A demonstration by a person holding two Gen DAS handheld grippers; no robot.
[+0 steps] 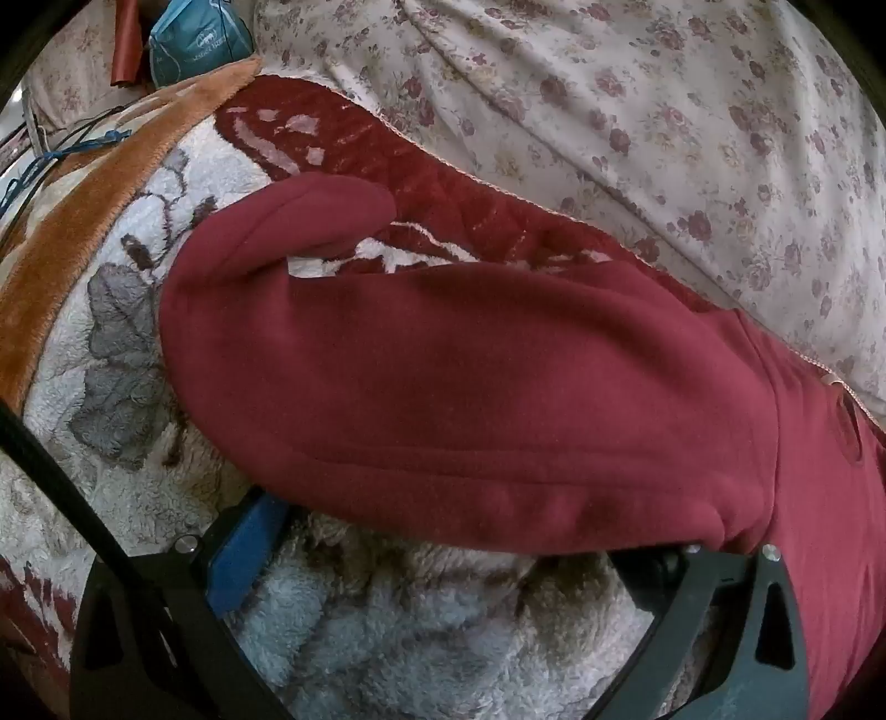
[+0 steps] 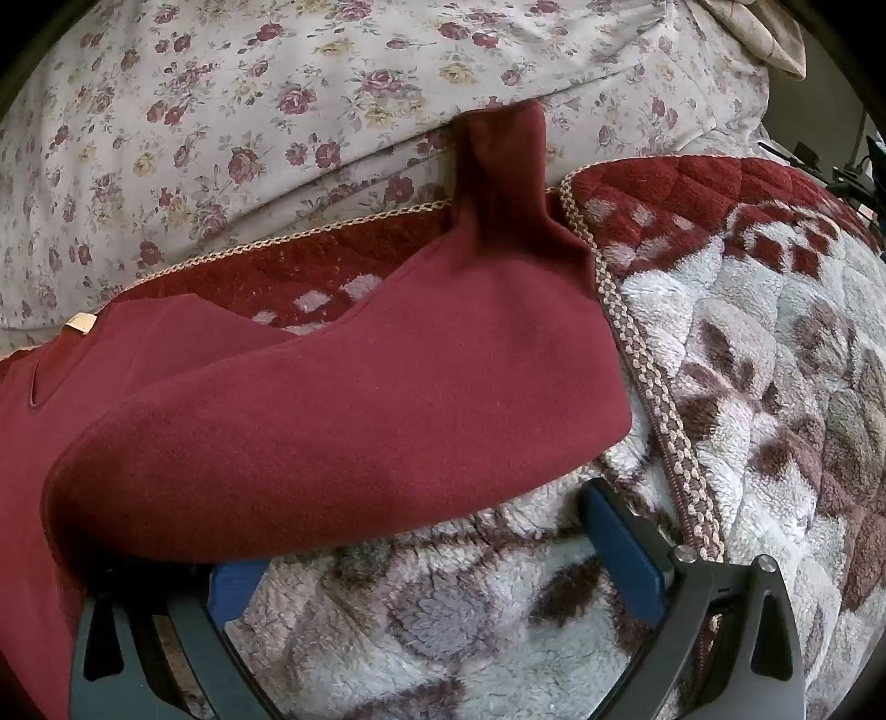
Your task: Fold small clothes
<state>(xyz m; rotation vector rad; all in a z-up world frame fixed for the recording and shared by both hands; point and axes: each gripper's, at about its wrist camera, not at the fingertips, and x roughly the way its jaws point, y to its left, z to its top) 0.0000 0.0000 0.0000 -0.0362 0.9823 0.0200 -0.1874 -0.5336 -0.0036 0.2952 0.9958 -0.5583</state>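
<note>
A dark red fleece garment (image 1: pixel 470 387) lies on a plush patterned blanket (image 1: pixel 387 626). In the left wrist view one sleeve (image 1: pixel 310 216) is bent back over the body. My left gripper (image 1: pixel 459 537) stands open at the garment's near edge; the blue pad of its left finger (image 1: pixel 249 548) shows, and the right fingertip is hidden under the cloth. In the right wrist view the garment (image 2: pixel 343 421) has a sleeve running up to a cuff (image 2: pixel 504 155). My right gripper (image 2: pixel 432 559) is open too, its left pad (image 2: pixel 238 581) partly under the hem and its right pad (image 2: pixel 620 548) on the blanket (image 2: pixel 443 637).
A floral bedsheet (image 1: pixel 637 111) bulges up behind the blanket (image 2: pixel 221 111). A teal packet (image 1: pixel 194 44) and a brown-red strip (image 1: pixel 124 44) lie at the far left, with thin cords (image 1: pixel 55 155) beside them. The blanket's braided edge (image 2: pixel 653 399) runs down on the right.
</note>
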